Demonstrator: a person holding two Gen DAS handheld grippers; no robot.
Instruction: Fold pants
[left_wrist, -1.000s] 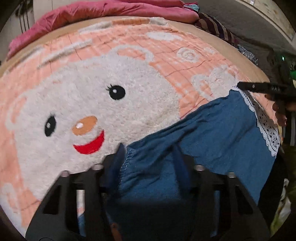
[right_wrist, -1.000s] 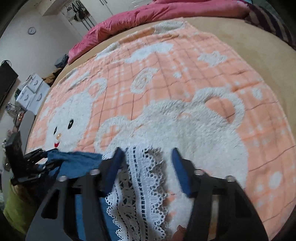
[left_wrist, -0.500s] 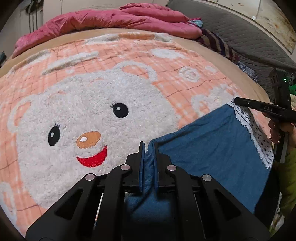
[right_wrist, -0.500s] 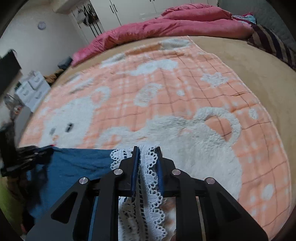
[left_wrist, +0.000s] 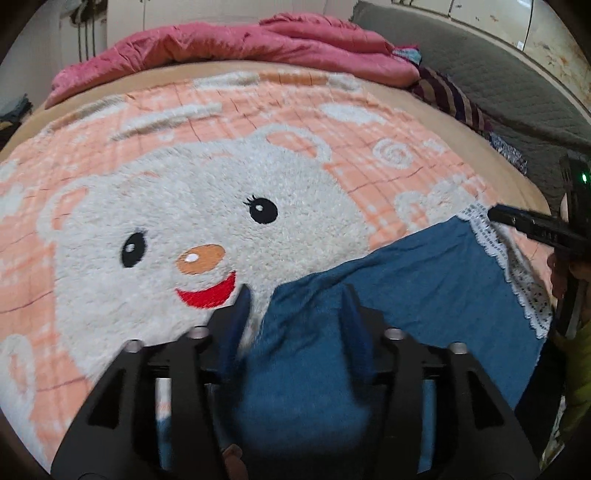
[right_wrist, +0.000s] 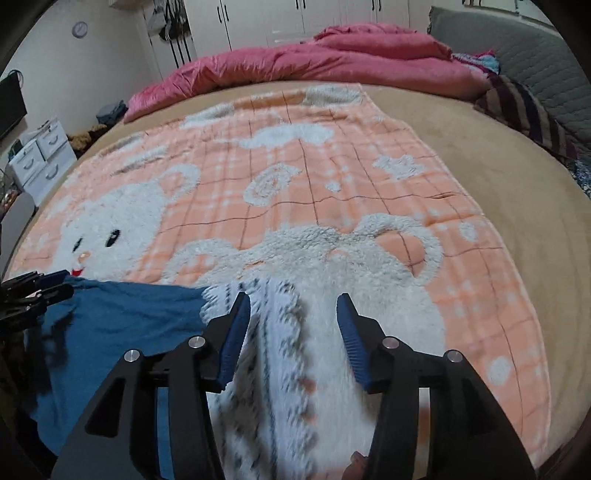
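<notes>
Blue pants (left_wrist: 413, 291) with a white lace hem (left_wrist: 517, 273) lie along the near edge of the bed. My left gripper (left_wrist: 295, 302) is open, its jaws astride the blue end of the pants. My right gripper (right_wrist: 293, 314) is open over the lace hem (right_wrist: 273, 354), which lies blurred between its jaws. The blue cloth (right_wrist: 122, 325) stretches left from it. The right gripper shows in the left wrist view (left_wrist: 532, 225) at the lace end. The left gripper shows in the right wrist view (right_wrist: 33, 291) at the blue end.
An orange and white bear blanket (left_wrist: 207, 177) covers the tan bed (right_wrist: 517, 177). A pink duvet (right_wrist: 314, 62) lies along the far side. A striped cloth (right_wrist: 524, 110) and a grey headboard (right_wrist: 546, 62) are at the right. White drawers (right_wrist: 40, 155) stand left of the bed.
Both grippers were shut on the pants half a second ago and have opened, letting the cloth go. The pants now lie on the blanket.
</notes>
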